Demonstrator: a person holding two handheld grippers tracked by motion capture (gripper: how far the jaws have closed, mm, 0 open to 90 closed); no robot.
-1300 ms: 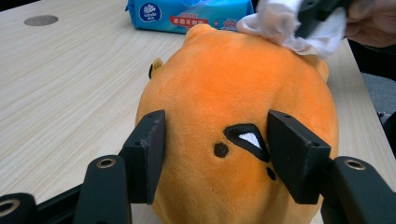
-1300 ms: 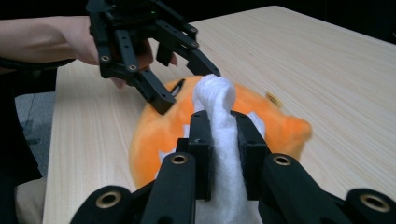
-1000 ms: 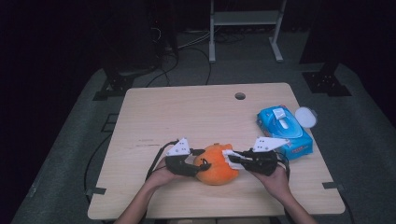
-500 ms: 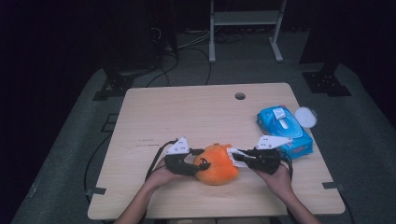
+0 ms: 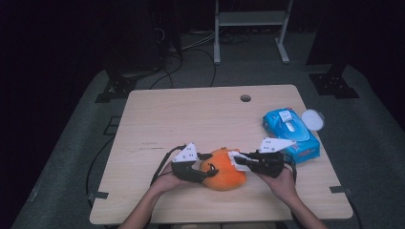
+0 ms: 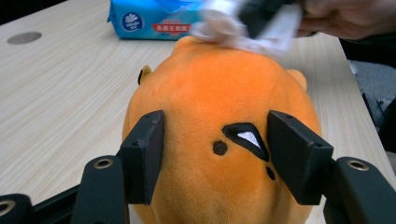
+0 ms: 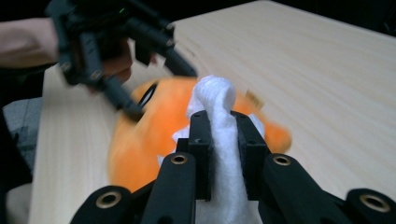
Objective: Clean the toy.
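- The round orange plush toy [image 5: 223,169] with black stitched face marks is lying at the wooden table's [image 5: 191,114] six o'clock edge.
- The left gripper [image 5: 199,172] is clamping its nine o'clock side.
- The right gripper [image 5: 235,160] is pinching a white folded wipe [image 7: 219,140] against its top.
- A blue wipe pack [image 5: 290,134] is sitting at three o'clock.

On the table [image 5: 167,124] there was 1 orange plush toy [image 5: 224,171], 1 blue wipes pack [image 5: 289,131] w/ 1 round white lid [image 5: 313,119] beside it, and 1 white wipe [image 7: 219,135]. There were 2 grippers, left gripper [image 5: 203,172] and right gripper [image 5: 237,161], w/ 2 black jaws each. The tabletop had 1 round hole [image 5: 245,98].
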